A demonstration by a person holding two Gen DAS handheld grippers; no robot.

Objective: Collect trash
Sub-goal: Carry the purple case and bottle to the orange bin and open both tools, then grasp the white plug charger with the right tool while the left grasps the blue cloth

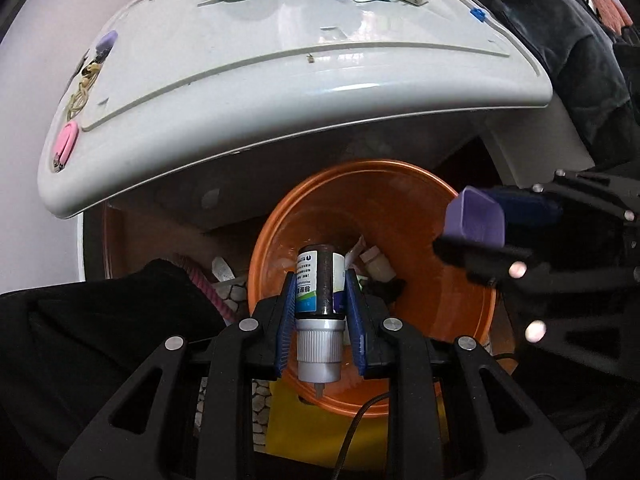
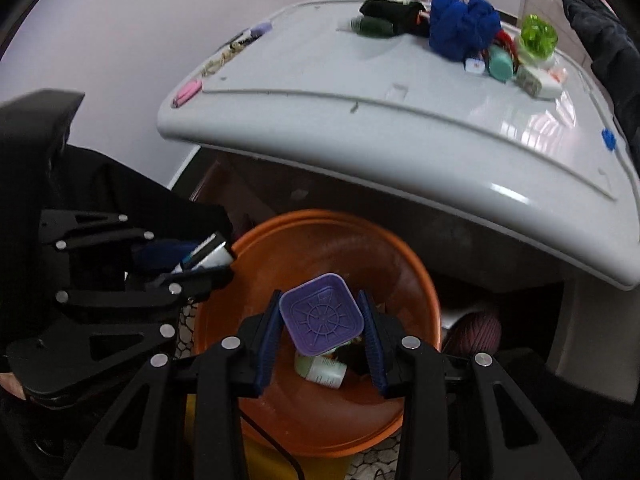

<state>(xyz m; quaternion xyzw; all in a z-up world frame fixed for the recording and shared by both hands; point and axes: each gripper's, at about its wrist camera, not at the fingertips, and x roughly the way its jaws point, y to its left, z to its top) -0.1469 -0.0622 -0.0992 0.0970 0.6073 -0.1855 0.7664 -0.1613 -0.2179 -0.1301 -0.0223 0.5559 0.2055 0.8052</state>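
My left gripper (image 1: pixel 320 292) is shut on a dark labelled bottle (image 1: pixel 320 280) with a white cap, held over the orange bin (image 1: pixel 452 312). My right gripper (image 2: pixel 322 316) is shut on a purple square container (image 2: pixel 320 318), also above the orange bin (image 2: pixel 416 280). The right gripper with the purple container (image 1: pixel 476 220) shows at the right of the left wrist view. The left gripper with the bottle (image 2: pixel 208 254) shows at the left of the right wrist view. A white bottle (image 2: pixel 320 370) and other trash lie inside the bin.
A white table (image 1: pixel 280 92) overhangs the bin. On it lie a blue yarn ball (image 2: pixel 464 24), a green object (image 2: pixel 538 36), a teal bottle (image 2: pixel 500 62), a dark green tube (image 2: pixel 372 26) and a pink clip (image 2: pixel 188 90). Dark cloth (image 1: pixel 100 320) lies at the left.
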